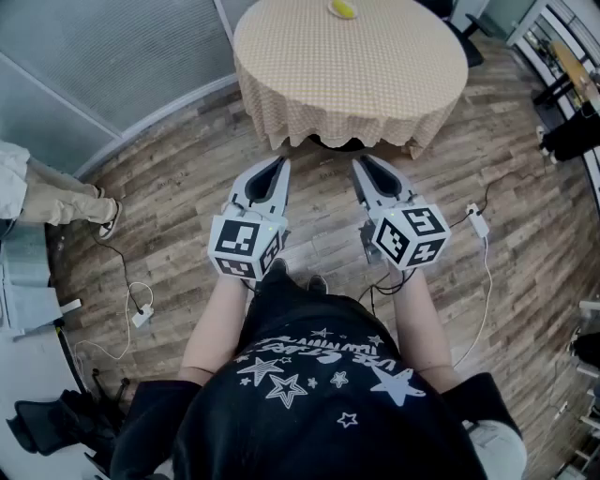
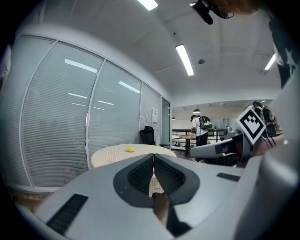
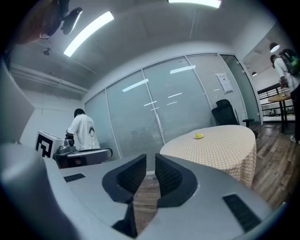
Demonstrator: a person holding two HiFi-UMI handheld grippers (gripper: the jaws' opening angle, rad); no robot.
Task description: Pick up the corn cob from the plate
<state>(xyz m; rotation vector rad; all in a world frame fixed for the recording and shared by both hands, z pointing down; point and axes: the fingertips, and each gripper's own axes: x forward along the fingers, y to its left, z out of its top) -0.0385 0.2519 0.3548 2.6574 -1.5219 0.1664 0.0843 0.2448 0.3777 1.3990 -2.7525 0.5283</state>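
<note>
Corn cob at the far side of a round table, well apart from both grippers: small, yellow, rounded. Lies on a pale plate, seen only as a thin light rim.

Tablecloth over the whole top and hanging in soft folds: tan fabric with a fine pale check. Beneath, floor of wood-grain planks, grey-brown, laid on a slant.

Left gripper held short of the table, roughly level: smooth grey plastic shell narrowing to a point, black ribbed pads along the inner faces. Jaws closed tip to tip, gripping nothing. Right gripper just beside, same shell and pads; jaws drawn in to a hairline slit, nothing between them. At the rear of each, a white cube faced with black square markers.

Black T-shirt printed with white stars, some solid, some outlined, and one line of white lettering, upside down and not legible from here.

White adapter block on the planks to the right, trailing a thin white cable.

Glass wall panels backed by fine horizontal blinds, split by slim white frames. White paper sheet stuck on one panel, print too small to read. Black office chair beyond the table. Long tube lights glowing overhead.
</note>
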